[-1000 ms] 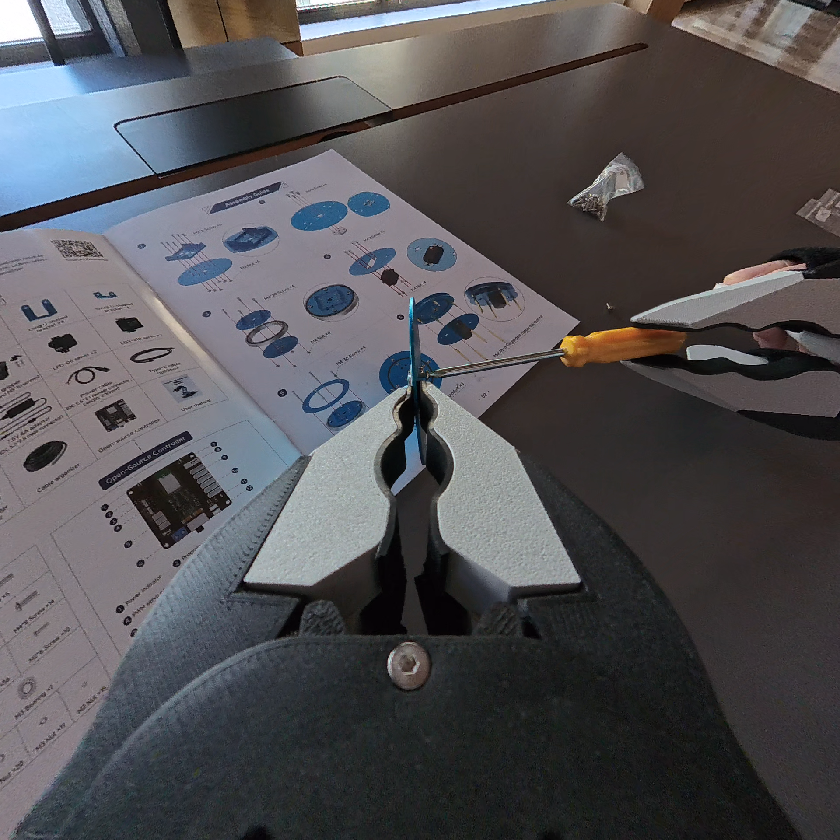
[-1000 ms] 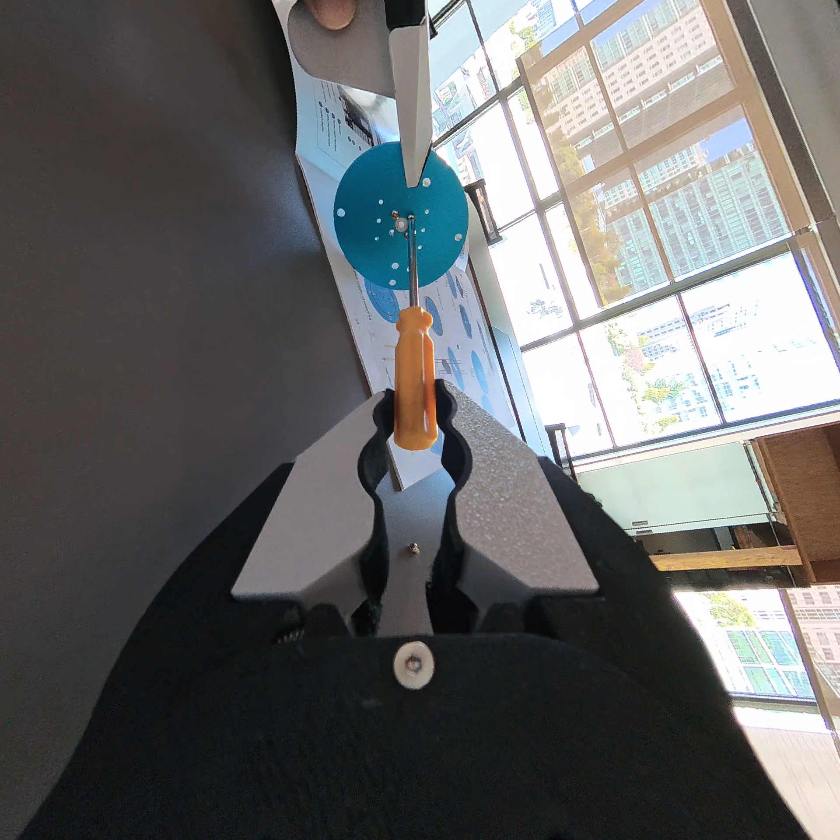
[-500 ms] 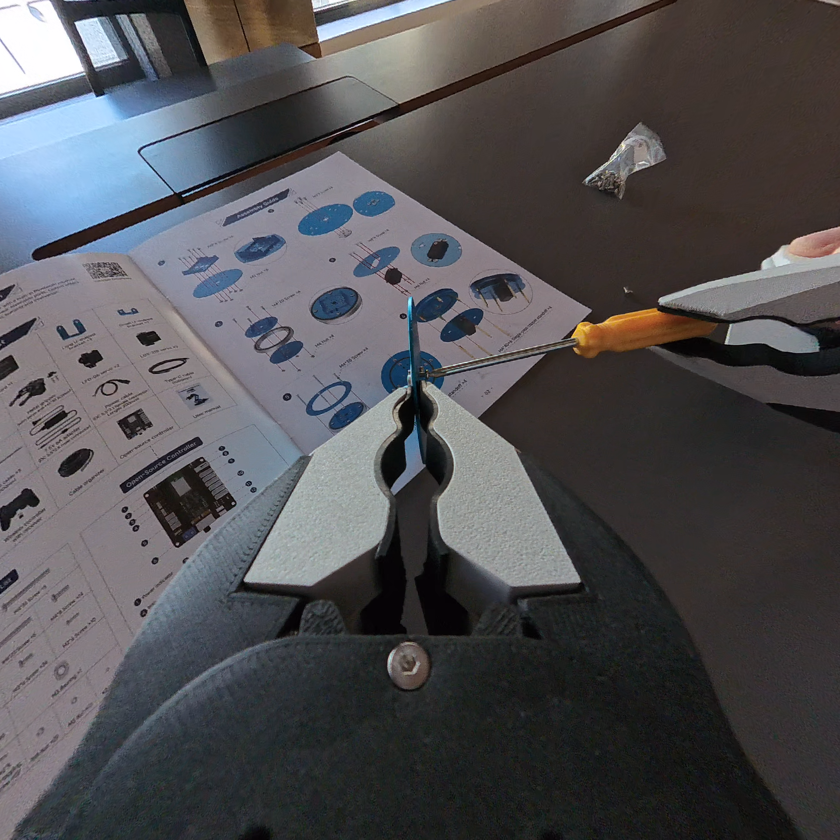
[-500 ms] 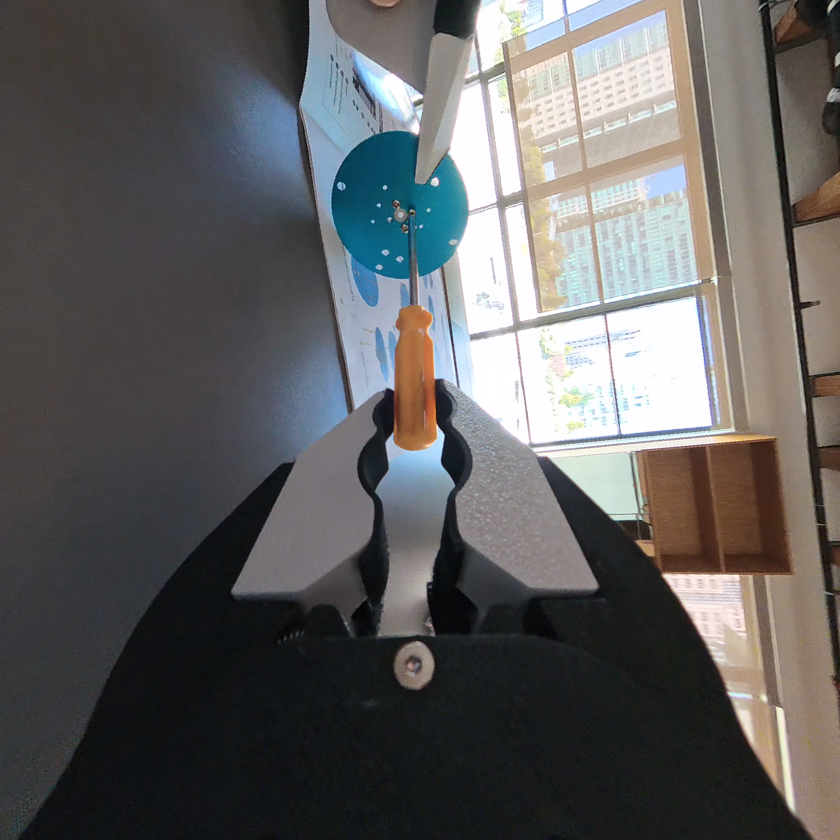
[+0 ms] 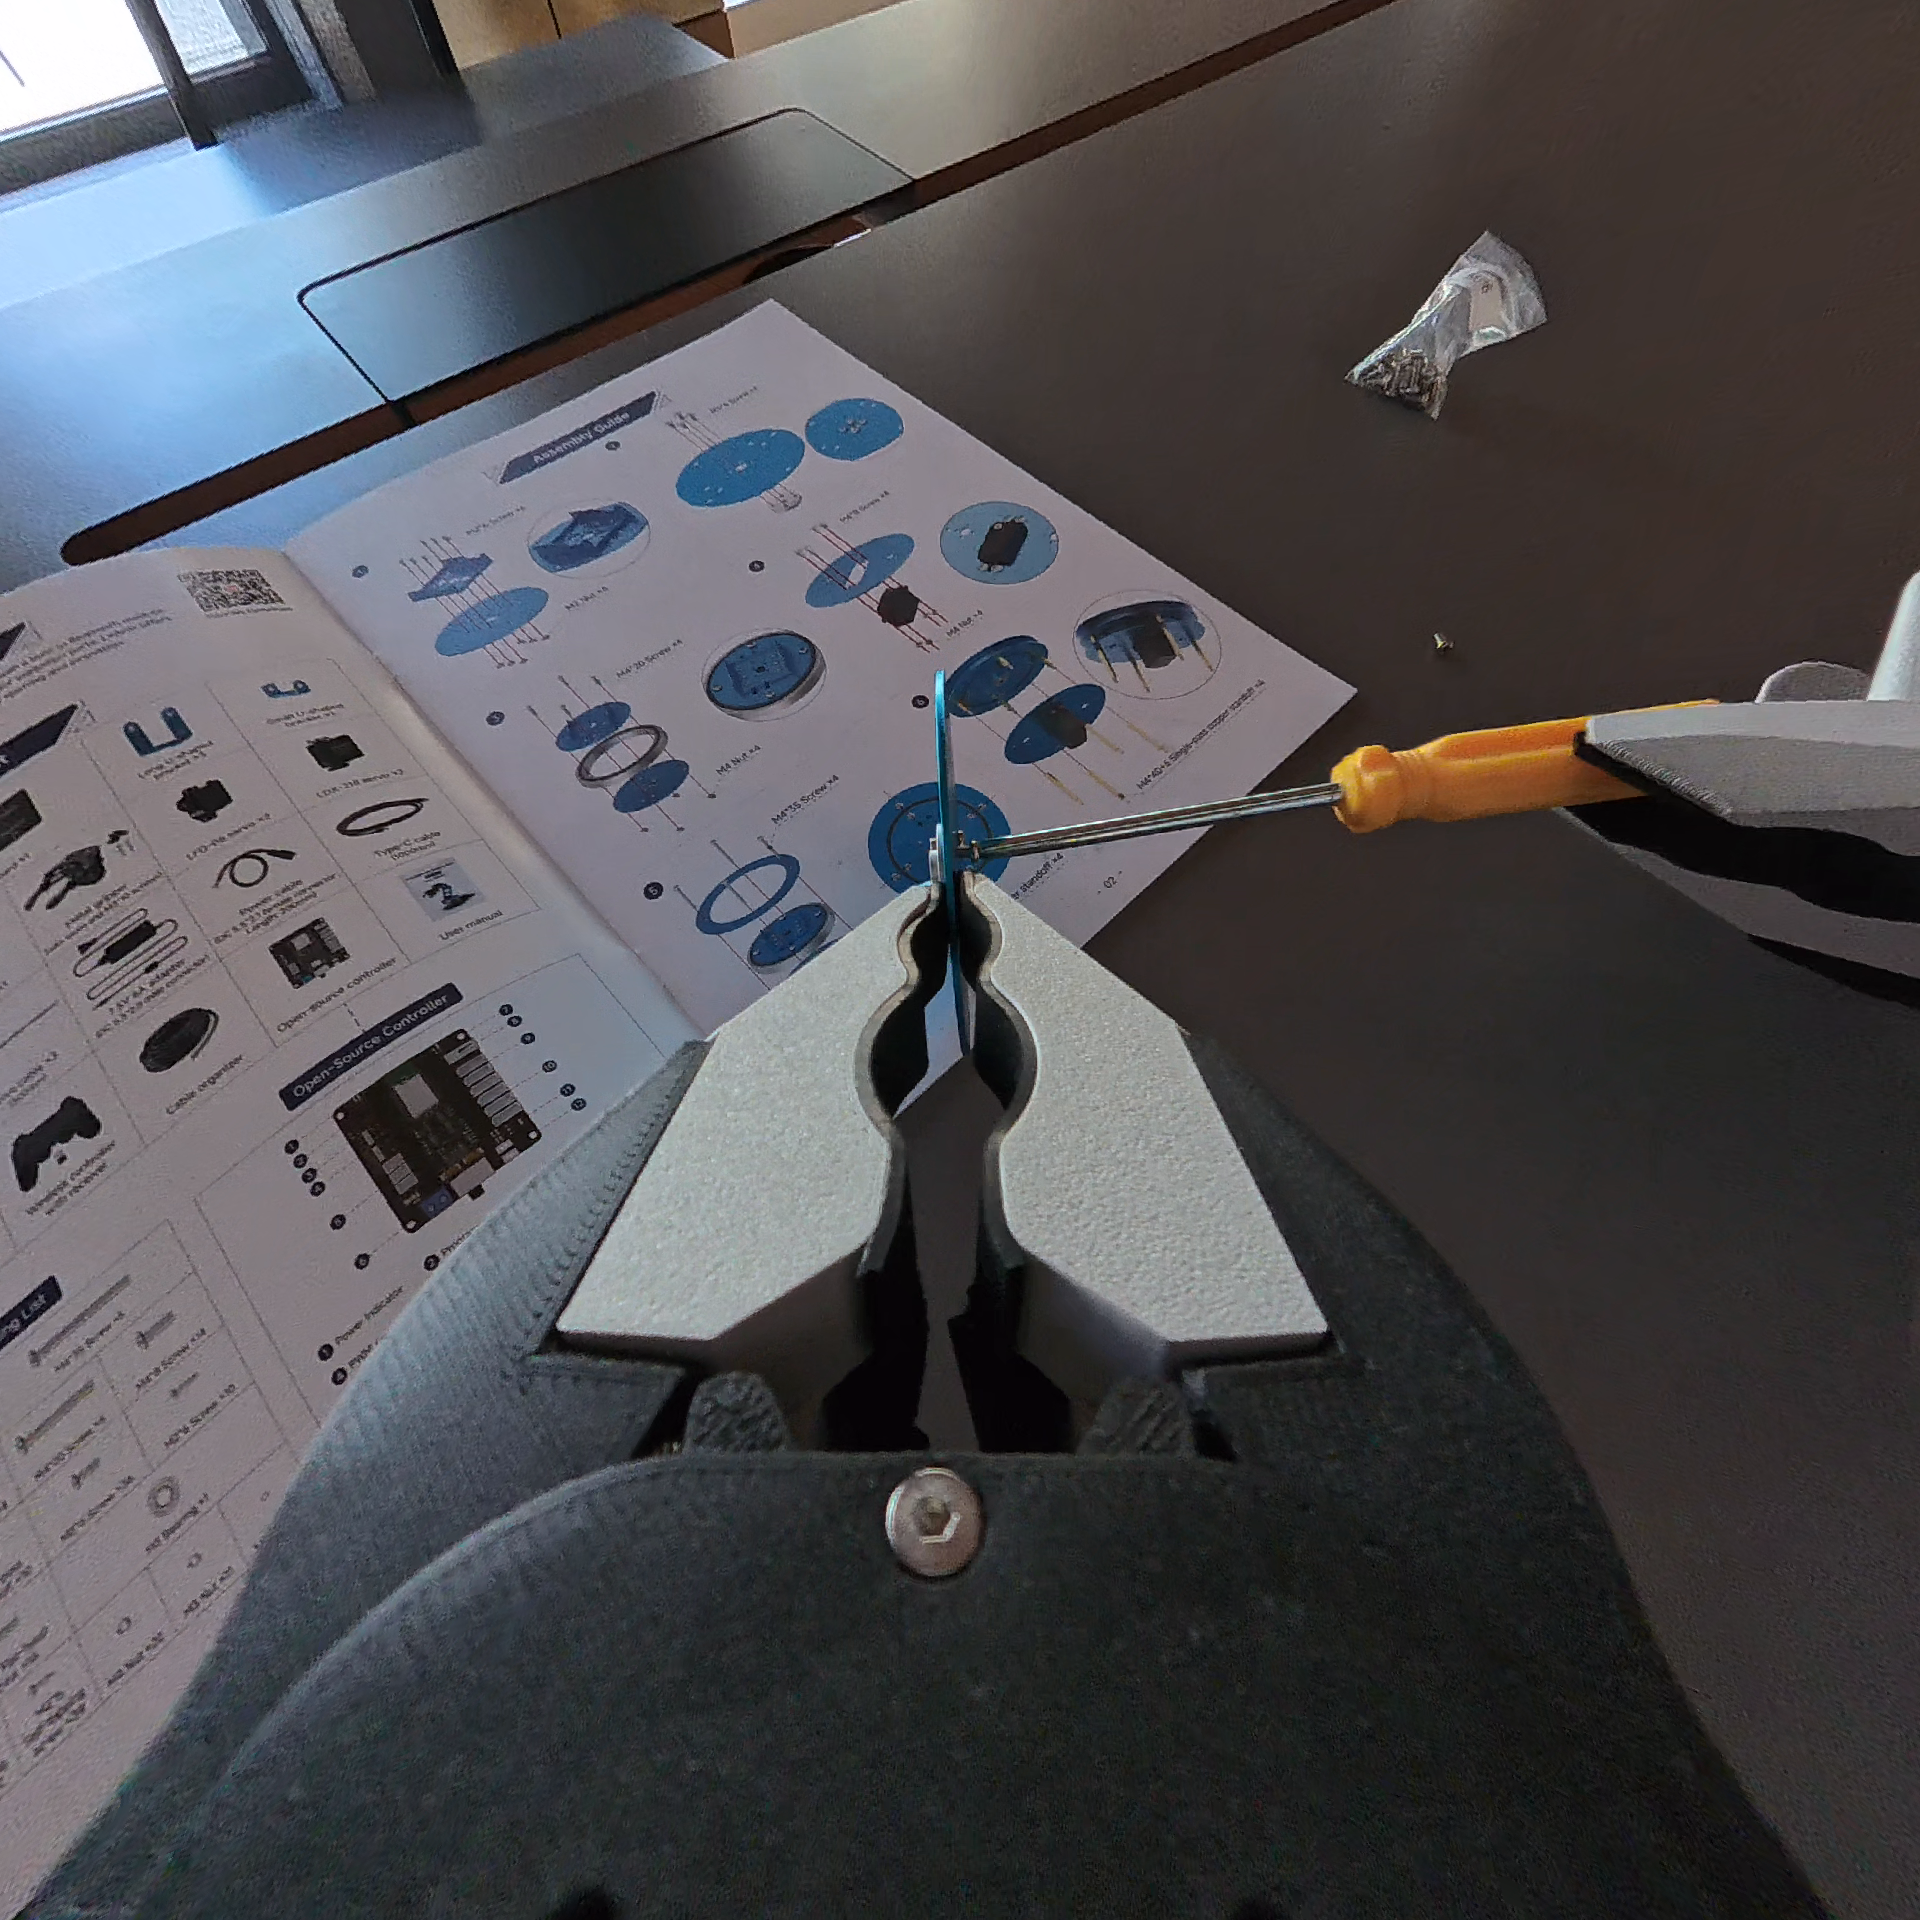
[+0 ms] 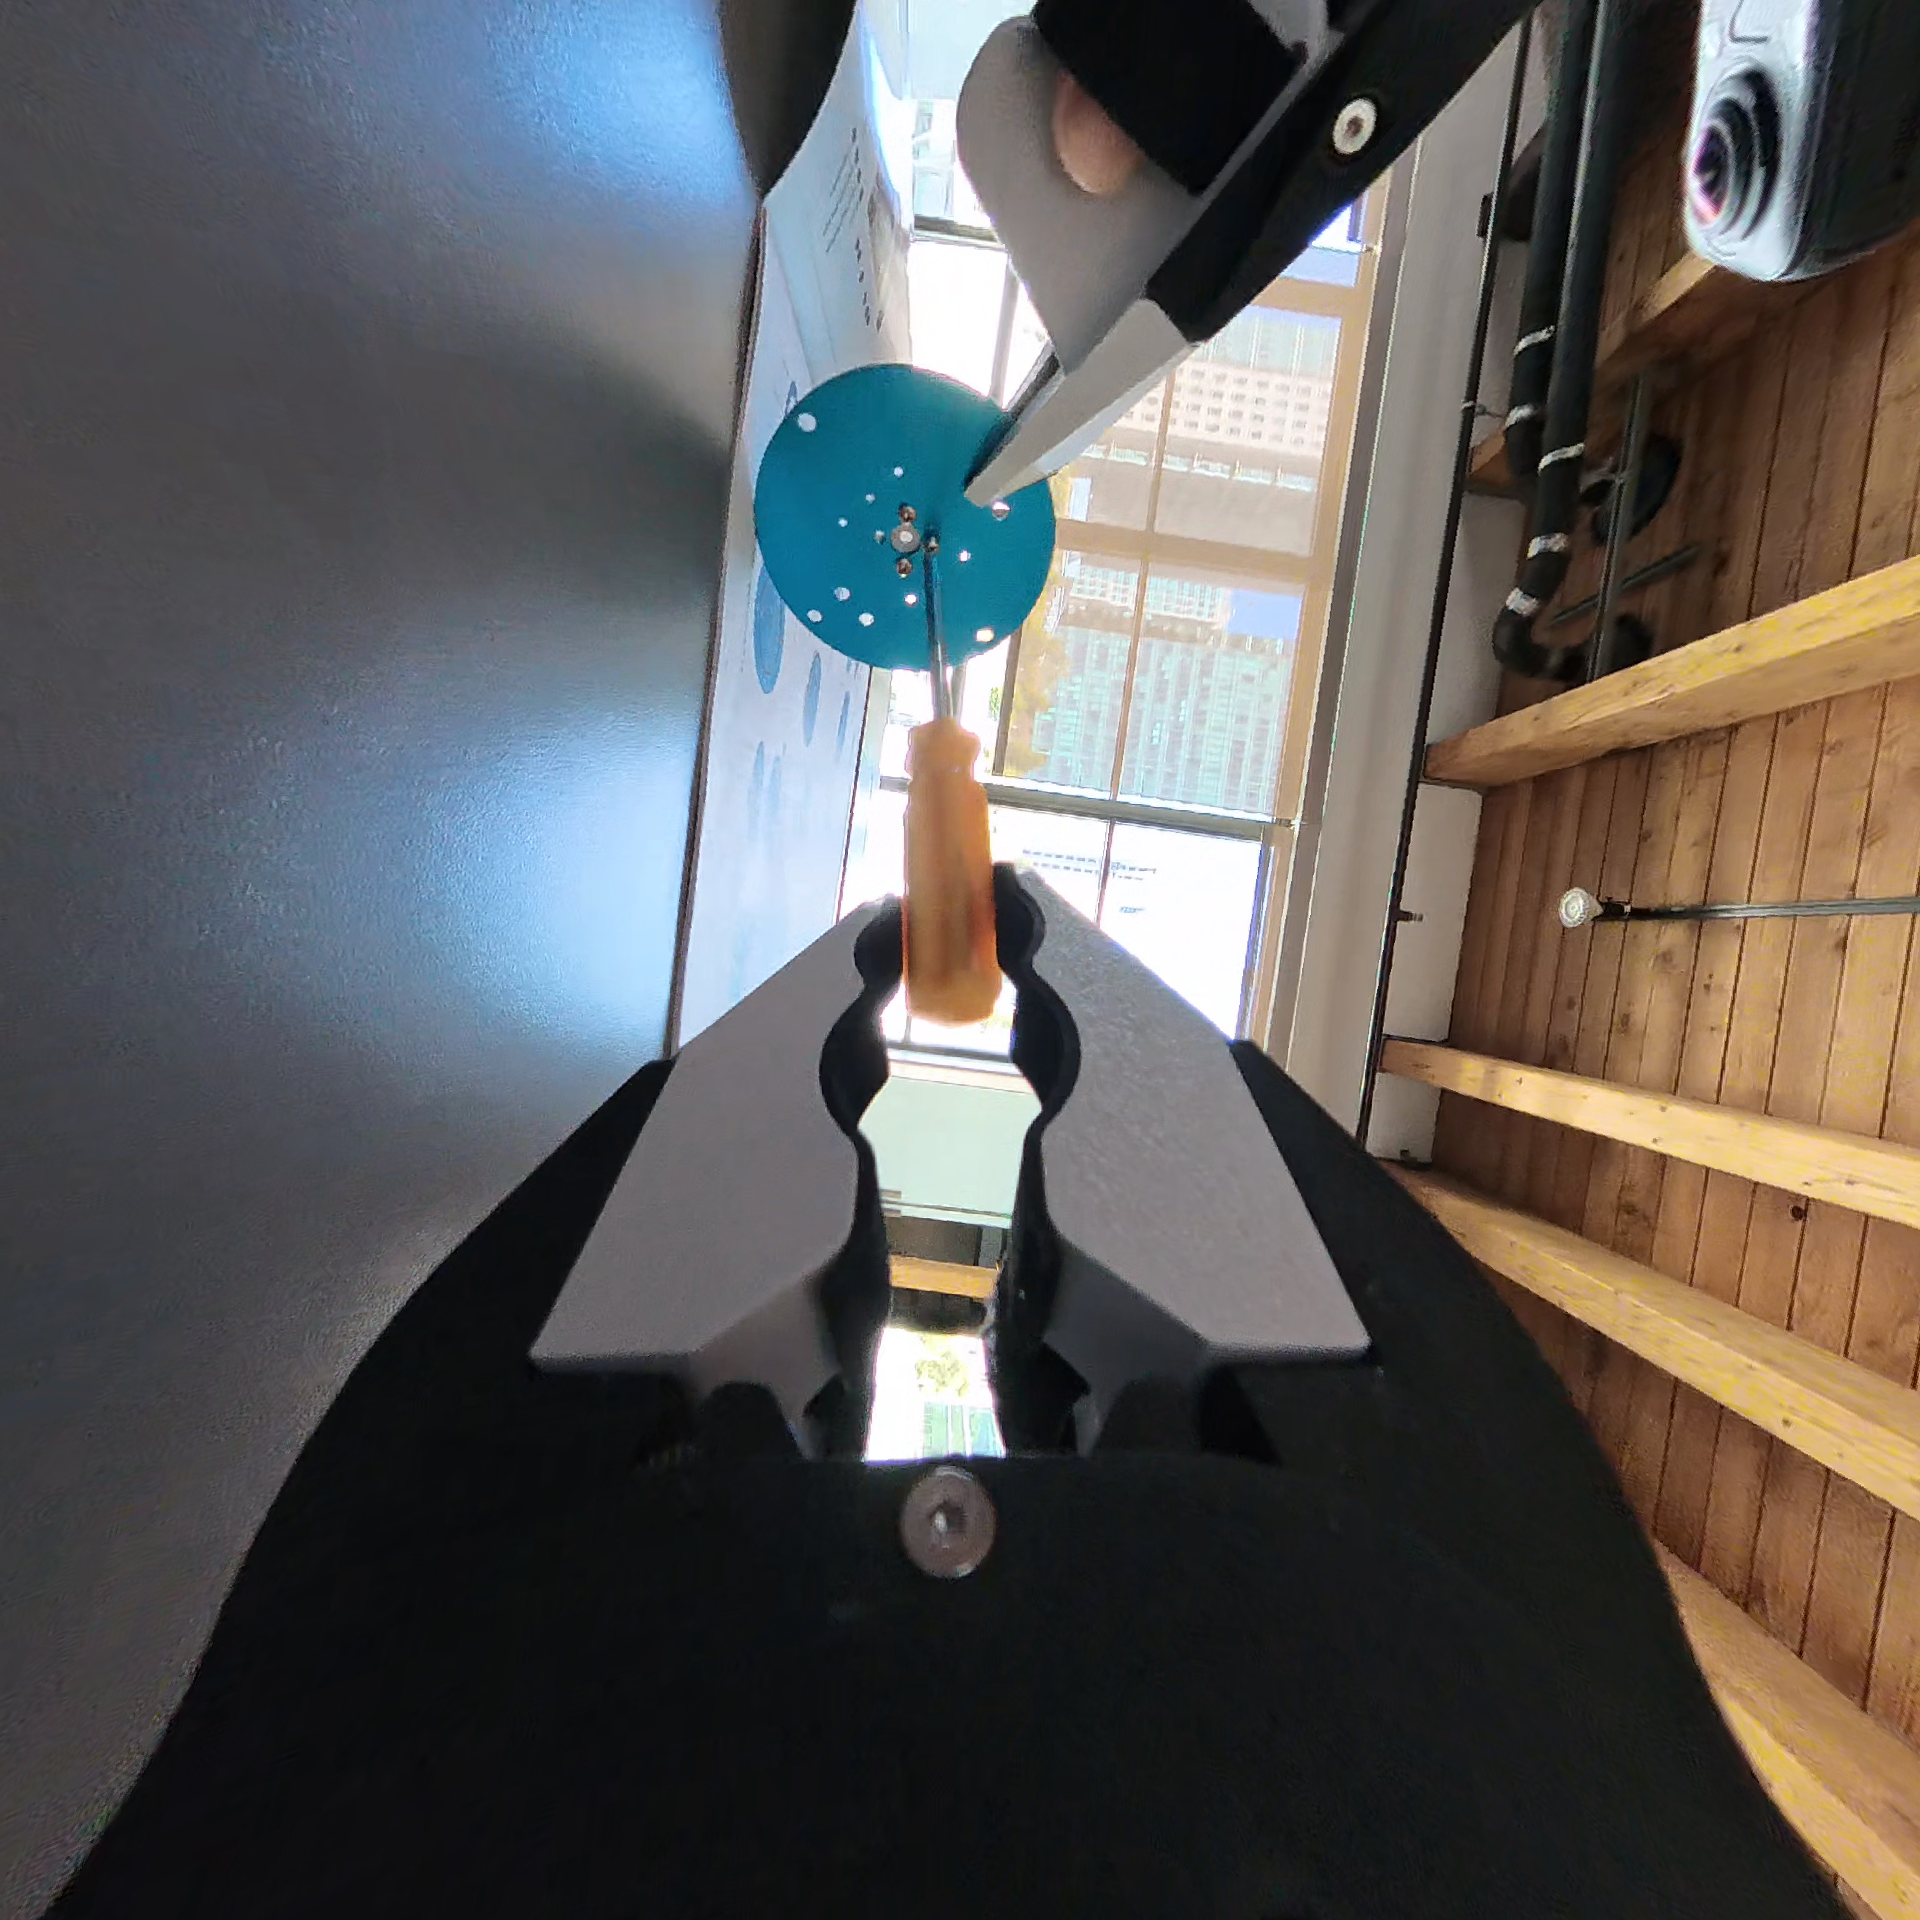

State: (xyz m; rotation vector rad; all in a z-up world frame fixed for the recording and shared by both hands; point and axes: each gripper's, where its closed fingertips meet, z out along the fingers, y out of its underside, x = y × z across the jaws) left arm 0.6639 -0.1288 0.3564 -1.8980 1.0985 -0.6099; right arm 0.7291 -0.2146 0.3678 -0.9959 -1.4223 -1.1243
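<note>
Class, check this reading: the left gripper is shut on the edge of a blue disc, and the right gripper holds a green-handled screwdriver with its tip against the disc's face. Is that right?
One detail is wrong: the screwdriver has an orange handle, not green, as the left wrist view shows. The rest stands: the left gripper is shut on the blue disc at its edge, and the right gripper holds the screwdriver with its tip against the disc's face.

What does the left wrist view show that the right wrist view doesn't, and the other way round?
Only the left wrist view shows the bag of screws, a loose screw on the dark table, and the booklet's open pages. Only the right wrist view shows the blue disc's flat face with its holes, big windows, wooden shelves and a camera. Both show the left tool gripping the disc's edge and the right tool holding the orange screwdriver, its tip on the disc near the centre.
</note>
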